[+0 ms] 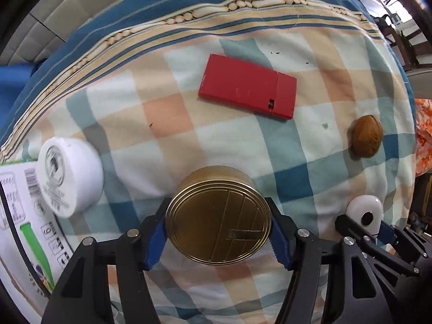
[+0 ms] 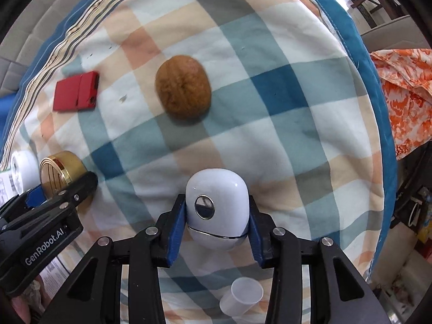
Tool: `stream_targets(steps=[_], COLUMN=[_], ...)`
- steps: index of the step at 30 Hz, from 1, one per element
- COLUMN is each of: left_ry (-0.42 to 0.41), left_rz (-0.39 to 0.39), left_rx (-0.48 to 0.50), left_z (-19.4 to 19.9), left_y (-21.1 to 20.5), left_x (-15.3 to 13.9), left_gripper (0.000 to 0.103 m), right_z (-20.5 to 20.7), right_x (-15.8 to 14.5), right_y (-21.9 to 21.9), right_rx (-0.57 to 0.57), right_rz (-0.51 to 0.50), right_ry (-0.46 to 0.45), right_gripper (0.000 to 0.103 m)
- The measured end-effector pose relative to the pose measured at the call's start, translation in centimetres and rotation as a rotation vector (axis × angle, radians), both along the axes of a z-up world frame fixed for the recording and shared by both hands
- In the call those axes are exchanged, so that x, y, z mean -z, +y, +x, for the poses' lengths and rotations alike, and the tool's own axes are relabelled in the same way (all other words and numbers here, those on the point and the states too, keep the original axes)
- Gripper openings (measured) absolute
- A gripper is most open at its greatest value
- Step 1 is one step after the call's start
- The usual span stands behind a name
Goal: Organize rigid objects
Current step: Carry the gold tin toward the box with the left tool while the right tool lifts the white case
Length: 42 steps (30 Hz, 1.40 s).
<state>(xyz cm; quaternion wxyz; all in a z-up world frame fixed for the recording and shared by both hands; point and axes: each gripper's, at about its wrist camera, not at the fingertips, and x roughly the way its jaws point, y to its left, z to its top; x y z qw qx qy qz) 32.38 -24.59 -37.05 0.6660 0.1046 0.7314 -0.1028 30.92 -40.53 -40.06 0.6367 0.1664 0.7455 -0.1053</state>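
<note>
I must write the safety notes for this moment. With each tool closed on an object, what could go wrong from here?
The left tool grips the round gold tin only by its smooth curved sides; it could slip or rotate when lifted. The right tool pinches the glossy white device similarly. Both tools work close together, so they could collide.

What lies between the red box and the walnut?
Only bare checked cloth, with a small dark speck, between the red box and the walnut; the right wrist view shows it best.

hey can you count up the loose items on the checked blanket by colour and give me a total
White: 3, jar, capsule-shaped case, small cup
Gold: 1, round tin
Red: 1, flat box
Brown: 1, walnut
Total: 6
</note>
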Motion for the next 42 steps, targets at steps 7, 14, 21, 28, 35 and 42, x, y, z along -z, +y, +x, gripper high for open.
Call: stream_targets(steps=[7, 14, 21, 28, 35, 42], left_ry=[-0.068, -0.125, -0.159, -0.204, -0.277, -0.312], left_rz=[-0.049, -0.100, -0.147, -0.209, -0.231, -0.148], left_rx=[-0.017, -0.053, -0.079, -0.099, -0.156, -0.263], left_z=[-2.1, -3.0, -4.1, -4.9, -6.2, -7.1], left_y=[1.2, 3.4, 6.1, 9.4, 18.1, 30.3], left_x=[-3.9, -8.9, -11.2, -15.2, -20.6, -21.5], left_gripper=[0.063, 0.063, 0.063, 0.063, 0.063, 0.063], right_z=[-1.5, -1.4, -3.6, -5.0, -4.6, -4.3], right_x=[-1.7, -5.2, -7.4, -12.1, -17.3, -19.4], right_y=[2.2, 4.8, 5.0, 8.2, 16.5, 28.5], right_rx=[-0.027, -0.075, -0.087, -0.147, -0.257, -0.387], right_rz=[0.026, 0.029, 0.057, 0.115, 0.185, 0.247], right_ry=[-0.037, -0.092, -0.143, -0.222, -0.311, -0.323], right_gripper=[0.042, 0.025, 0.025, 0.025, 0.025, 0.025])
